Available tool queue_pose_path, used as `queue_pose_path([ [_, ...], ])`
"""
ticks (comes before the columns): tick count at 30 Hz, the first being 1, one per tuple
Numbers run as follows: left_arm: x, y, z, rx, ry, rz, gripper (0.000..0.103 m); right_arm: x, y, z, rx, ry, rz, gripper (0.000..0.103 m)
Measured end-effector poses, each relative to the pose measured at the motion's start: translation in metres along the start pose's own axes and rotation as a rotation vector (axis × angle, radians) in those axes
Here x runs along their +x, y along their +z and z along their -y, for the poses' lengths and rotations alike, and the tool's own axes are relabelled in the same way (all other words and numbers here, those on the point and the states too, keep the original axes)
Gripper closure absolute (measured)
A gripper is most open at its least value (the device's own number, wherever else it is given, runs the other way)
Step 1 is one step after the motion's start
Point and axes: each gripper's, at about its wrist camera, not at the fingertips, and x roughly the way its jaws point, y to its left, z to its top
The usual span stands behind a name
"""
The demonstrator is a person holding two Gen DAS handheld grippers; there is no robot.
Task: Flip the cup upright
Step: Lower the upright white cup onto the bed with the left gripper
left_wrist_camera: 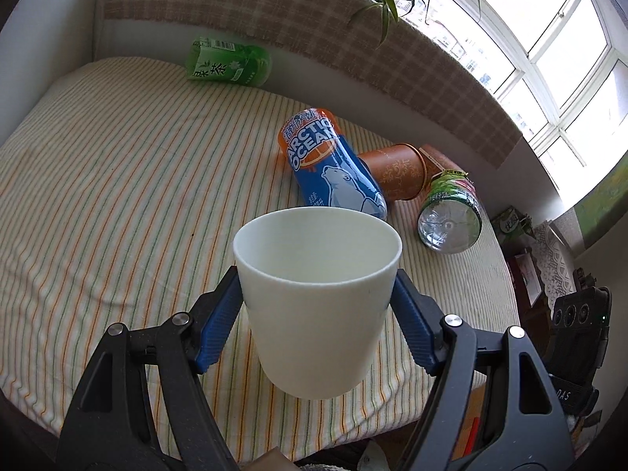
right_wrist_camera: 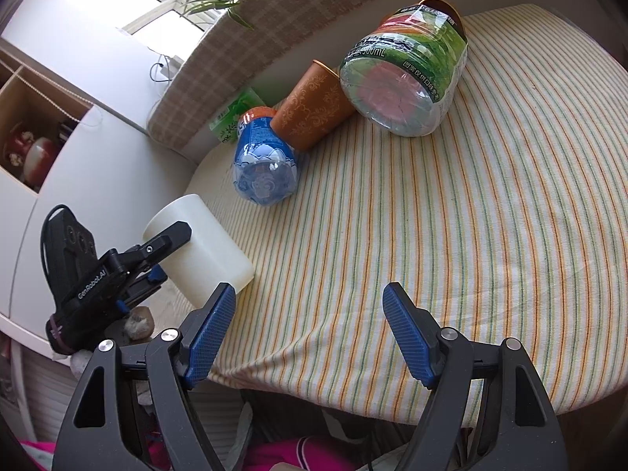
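Note:
A plain white cup (left_wrist_camera: 318,298) is held between the blue pads of my left gripper (left_wrist_camera: 318,306), mouth up and tilted slightly toward the far side, over the near edge of the striped cushion (left_wrist_camera: 117,180). In the right wrist view the same cup (right_wrist_camera: 204,251) appears at the left with the left gripper (right_wrist_camera: 157,251) clamped on it. My right gripper (right_wrist_camera: 310,325) is open and empty above the cushion's front edge (right_wrist_camera: 353,373).
A blue and orange Arctic Ocean bottle (left_wrist_camera: 333,165), an orange patterned cup (left_wrist_camera: 396,172) and a green-labelled clear bottle (left_wrist_camera: 451,212) lie on their sides behind the white cup. Another green bottle (left_wrist_camera: 227,62) lies by the checked backrest (left_wrist_camera: 274,19). Shelves stand at the left (right_wrist_camera: 35,145).

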Motion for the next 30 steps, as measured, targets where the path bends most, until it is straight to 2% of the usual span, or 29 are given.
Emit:
queue_pose_path([
  [22, 0.003, -0.016, 0.041, 0.241, 0.105, 0.060, 0.027, -0.007, -0.003, 0.004, 0.006, -0.009, 0.010, 0.026],
  [30, 0.004, -0.019, 0.044, 0.265, 0.108, 0.059, 0.027, -0.012, -0.004, -0.003, -0.022, -0.042, 0.031, 0.026],
])
